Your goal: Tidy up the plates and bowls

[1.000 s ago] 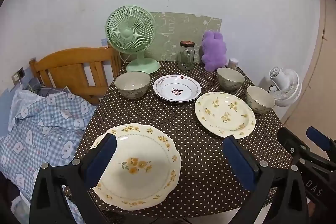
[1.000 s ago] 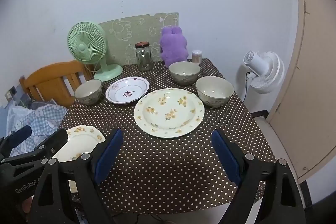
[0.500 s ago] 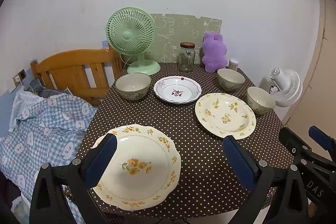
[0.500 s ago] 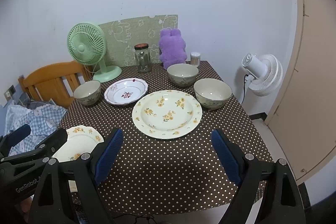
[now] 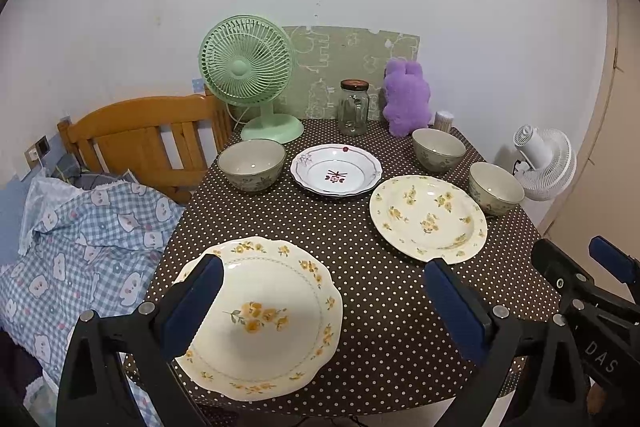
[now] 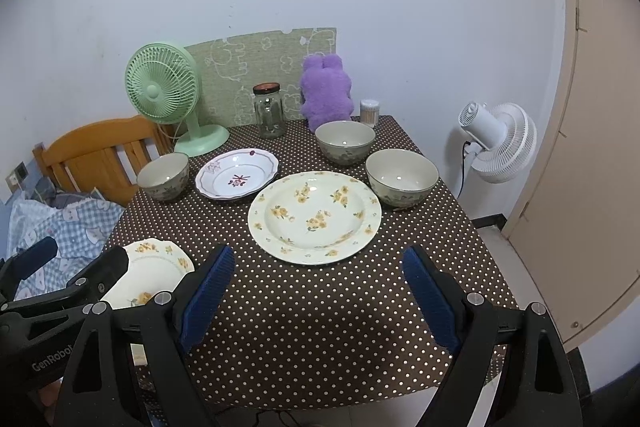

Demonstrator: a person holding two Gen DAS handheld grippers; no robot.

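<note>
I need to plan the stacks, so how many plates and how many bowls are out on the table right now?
Plates: 3, the scalloped yellow-flower plate, the round yellow-flower plate, the red-motif plate.
Bowls: 3, the bowl by the green fan, the bowl by the purple toy, the bowl at the right edge.
Total: 6.

- The letters "DAS" are seen in pale print on the black body of the right tongs (image 5: pixel 600 283), at the lower right edge of the left wrist view; anything further is cut off by the frame edge.
- The lettering "GenRobot" is read in pale print on the black body of the left tongs (image 6: pixel 60 267), at the lower left of the right wrist view; its end is hidden behind the nearer black frame.
- No other legible writing, number or label is found on the dishes, the jar or the fans.
</note>
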